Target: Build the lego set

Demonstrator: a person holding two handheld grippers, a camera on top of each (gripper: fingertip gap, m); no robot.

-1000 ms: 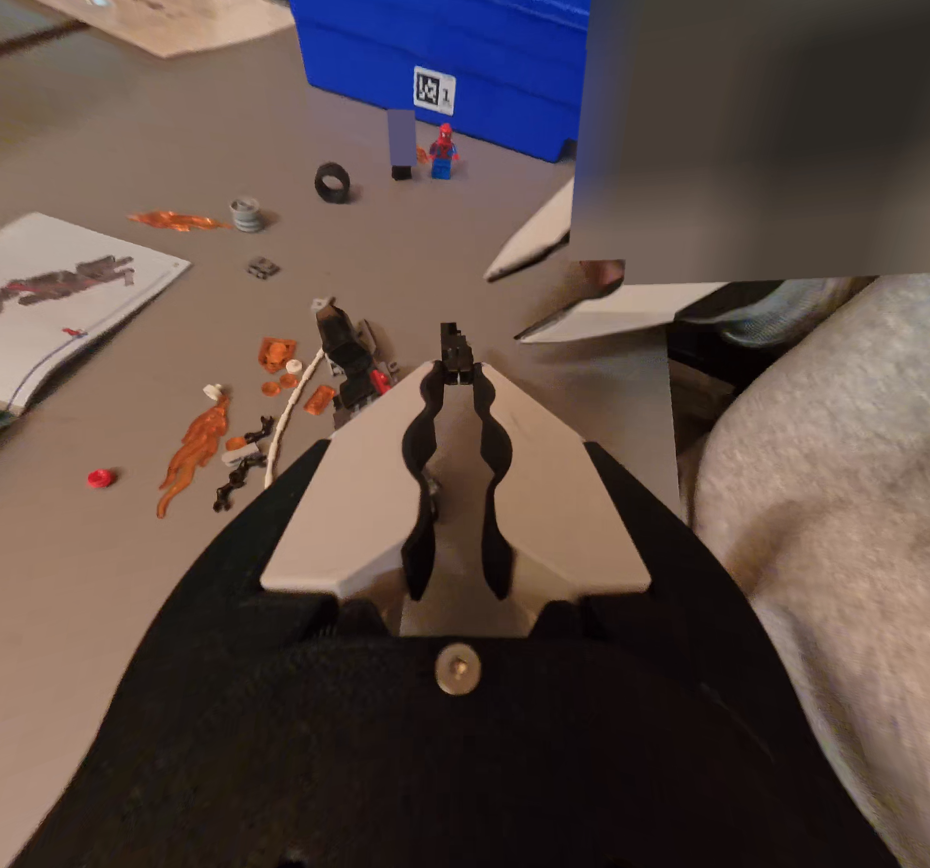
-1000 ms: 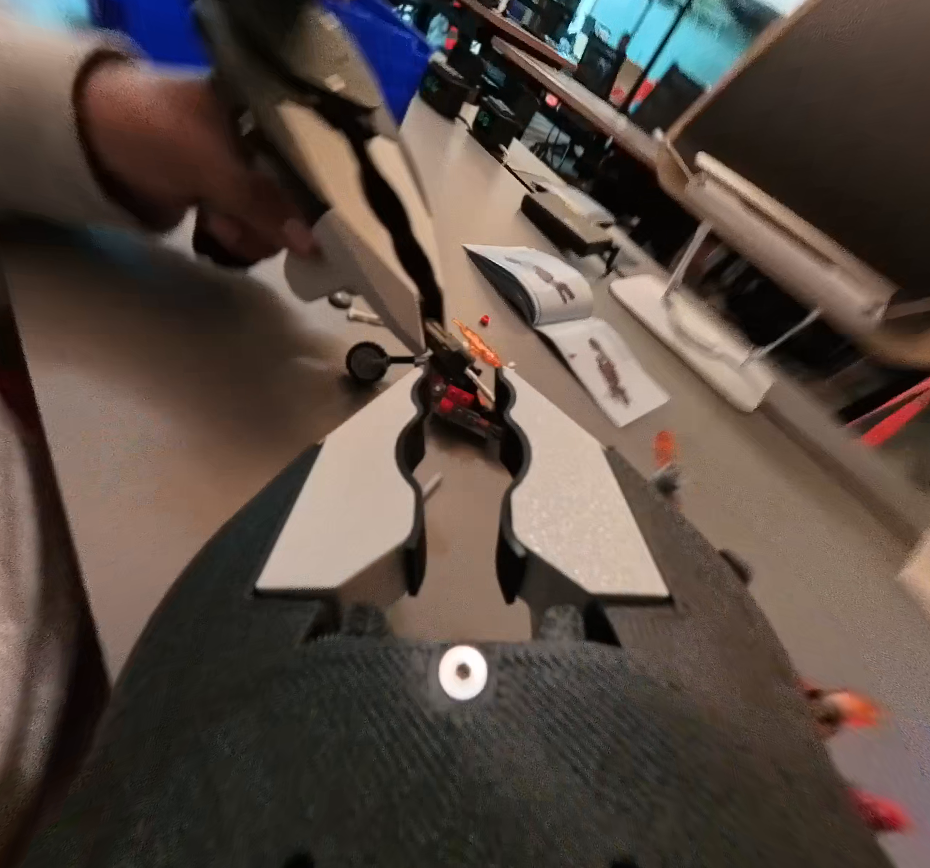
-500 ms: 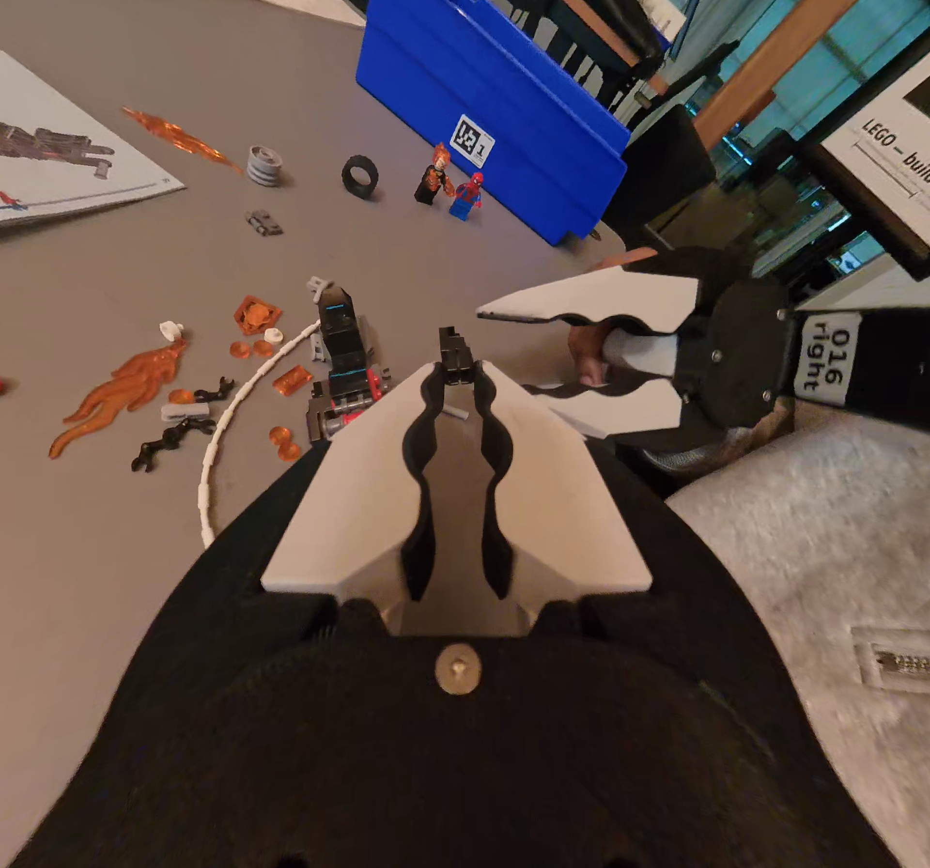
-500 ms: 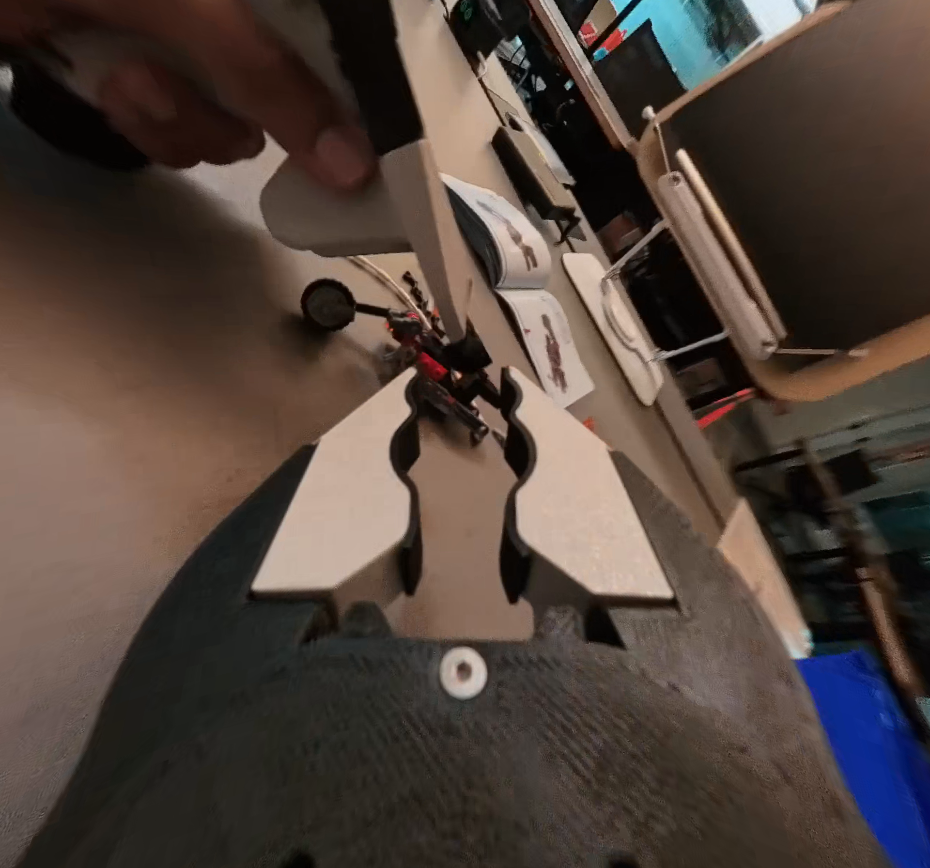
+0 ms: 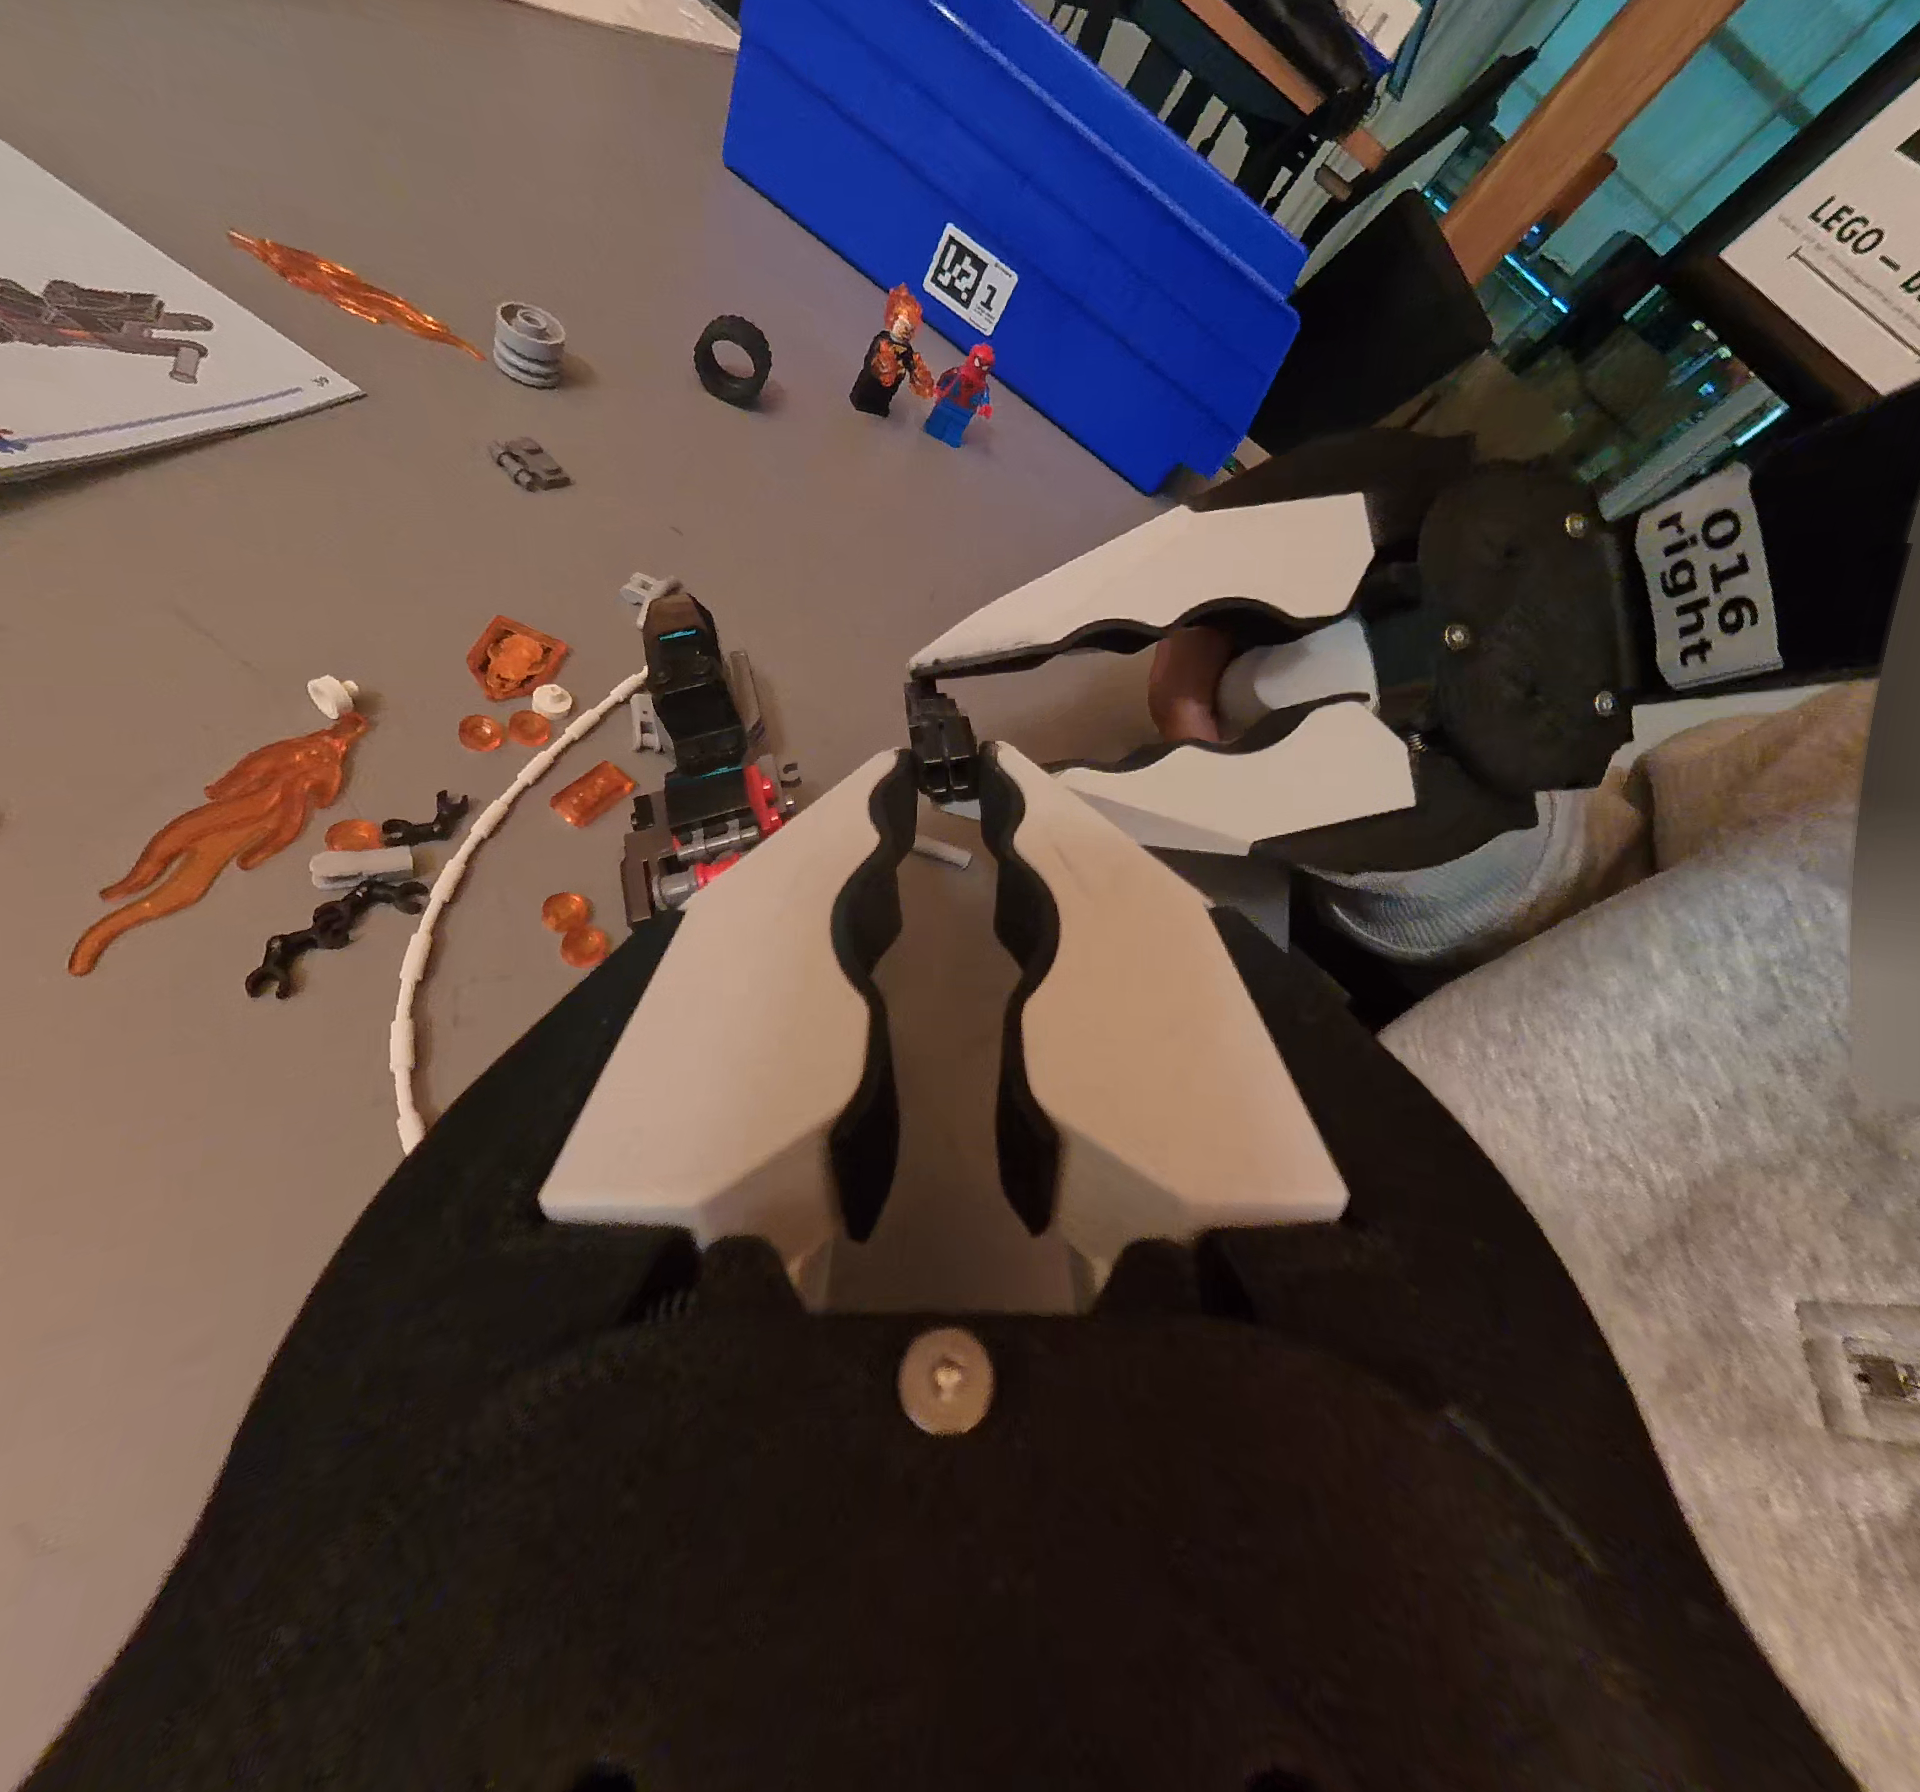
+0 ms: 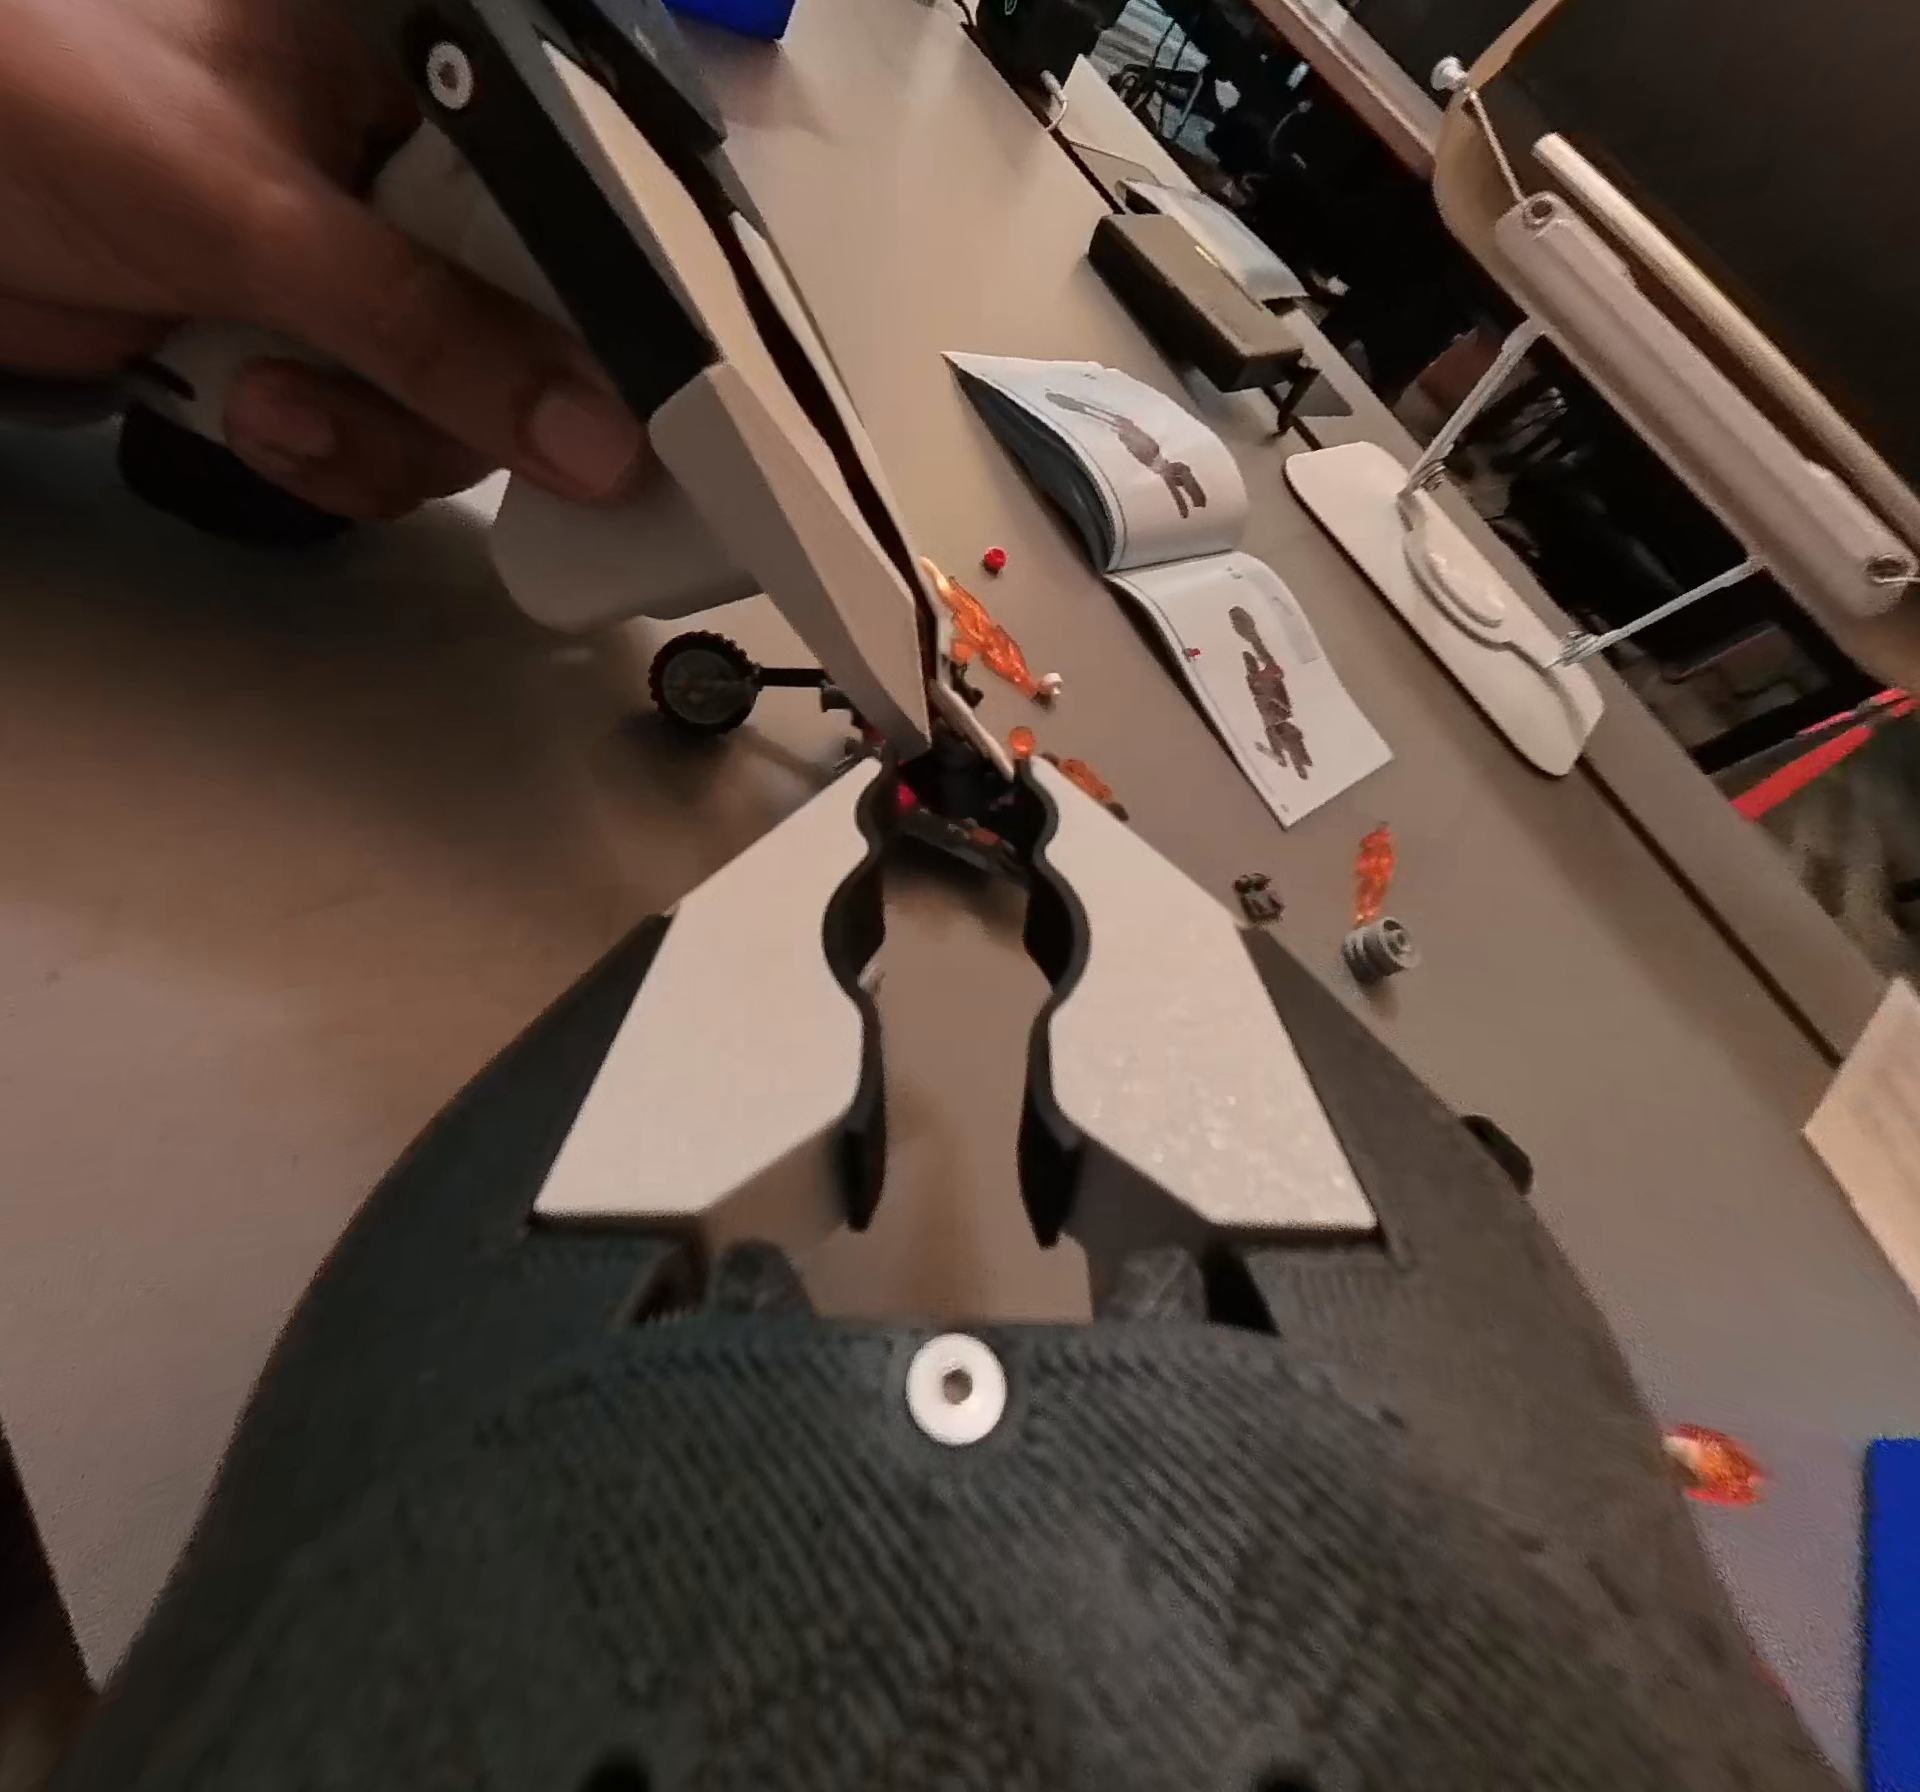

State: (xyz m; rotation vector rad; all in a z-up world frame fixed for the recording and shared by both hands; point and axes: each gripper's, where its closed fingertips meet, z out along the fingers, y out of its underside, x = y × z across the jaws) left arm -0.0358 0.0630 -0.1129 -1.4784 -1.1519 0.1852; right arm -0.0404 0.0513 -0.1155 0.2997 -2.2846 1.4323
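My left gripper (image 5: 941, 768) is shut on a small black lego piece (image 5: 935, 729) and holds it above the table. My right gripper (image 6: 951, 792) is open, and its fingertips flank the left gripper's tip (image 6: 928, 703) and the black piece. In the left wrist view the right gripper's upper finger (image 5: 1122, 589) touches the top of the piece. The part-built black and red motorcycle (image 5: 707, 776) lies on the table just left of the piece. Its wheel (image 6: 698, 680) shows in the right wrist view.
Orange flame pieces (image 5: 239, 817), a white chain (image 5: 468, 869) and small black and orange parts lie at the left. A tyre (image 5: 732, 360), a grey hub (image 5: 530, 345) and two minifigures (image 5: 925, 376) stand before a blue bin (image 5: 997, 184). An open booklet (image 6: 1174, 516) lies beyond. Both grippers' tips are close together, under 4 cm apart.
The right gripper has come in from the right to the left gripper's tip and now touches the black piece. The left gripper keeps its hold and has tilted.
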